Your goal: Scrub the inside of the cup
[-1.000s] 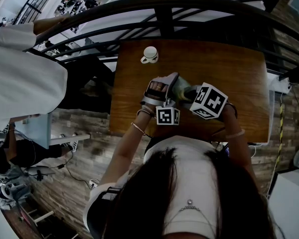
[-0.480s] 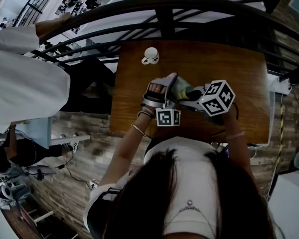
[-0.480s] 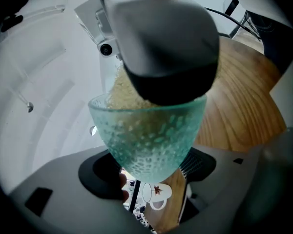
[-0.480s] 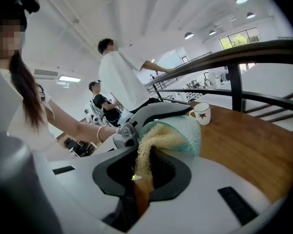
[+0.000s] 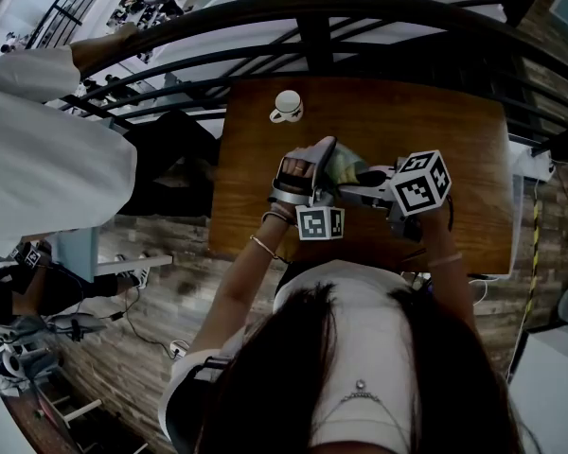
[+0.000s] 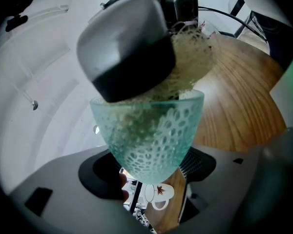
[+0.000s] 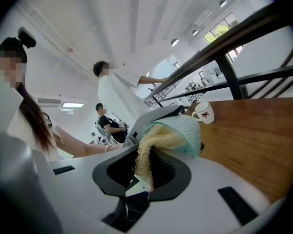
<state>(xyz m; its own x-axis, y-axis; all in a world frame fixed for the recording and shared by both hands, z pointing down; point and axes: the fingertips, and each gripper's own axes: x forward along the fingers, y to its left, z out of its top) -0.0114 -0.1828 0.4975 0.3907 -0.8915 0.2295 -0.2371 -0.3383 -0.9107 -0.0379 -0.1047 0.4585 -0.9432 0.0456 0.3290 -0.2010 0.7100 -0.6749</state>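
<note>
Holding cup [image 6: 151, 130] wide, left gripper [image 6: 149, 178]; right gripper [image 7: 144, 168], narrow, pinches loofah [image 7: 152, 144]

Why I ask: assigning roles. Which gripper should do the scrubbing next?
Right: the right gripper holds the sponge, already pushed into the cup; the left gripper is shut on the cup, steadying it.

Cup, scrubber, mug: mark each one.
cup [image 6: 151, 135], left gripper view, patterned side wall.
scrubber [image 7: 152, 143], right gripper view, yellow mesh outside the cup.
mug [image 5: 286, 104], head view, its body.
</note>
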